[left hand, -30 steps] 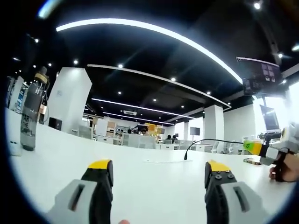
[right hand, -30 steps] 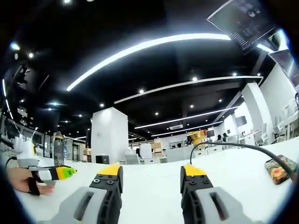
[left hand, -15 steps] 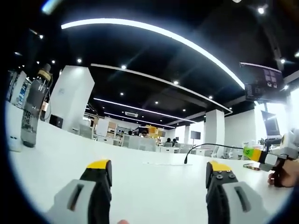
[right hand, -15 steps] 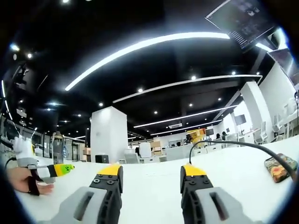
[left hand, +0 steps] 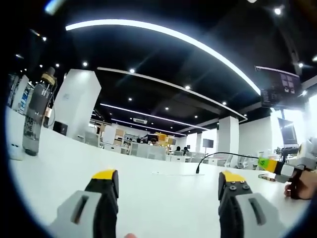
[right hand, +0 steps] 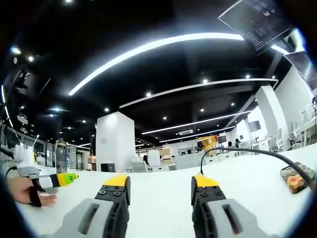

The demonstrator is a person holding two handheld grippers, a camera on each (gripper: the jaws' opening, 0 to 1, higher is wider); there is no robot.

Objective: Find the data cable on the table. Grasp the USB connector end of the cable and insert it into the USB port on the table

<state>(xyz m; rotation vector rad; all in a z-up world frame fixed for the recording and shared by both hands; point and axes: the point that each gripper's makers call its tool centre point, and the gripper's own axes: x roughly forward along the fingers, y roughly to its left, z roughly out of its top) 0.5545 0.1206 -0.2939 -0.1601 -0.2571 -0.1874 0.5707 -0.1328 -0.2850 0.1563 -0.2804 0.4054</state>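
Note:
A black cable arcs above the white table in the left gripper view, its end dipping down near the table at centre right. The same cable curves from above my right jaw off to the right in the right gripper view. My left gripper stands open low over the table, nothing between its yellow-tipped jaws. My right gripper is open too, with nothing held. The other gripper, held by a hand, shows at the right edge of the left gripper view. I see the USB port nowhere.
A dark water bottle stands on the table at the far left. A small patterned object lies on the table at the right. The other gripper and a hand show at the left of the right gripper view. Office desks lie beyond.
Both views have drifted slightly; the left gripper view tilted a little. Both grippers stay open and nothing on the table has moved.

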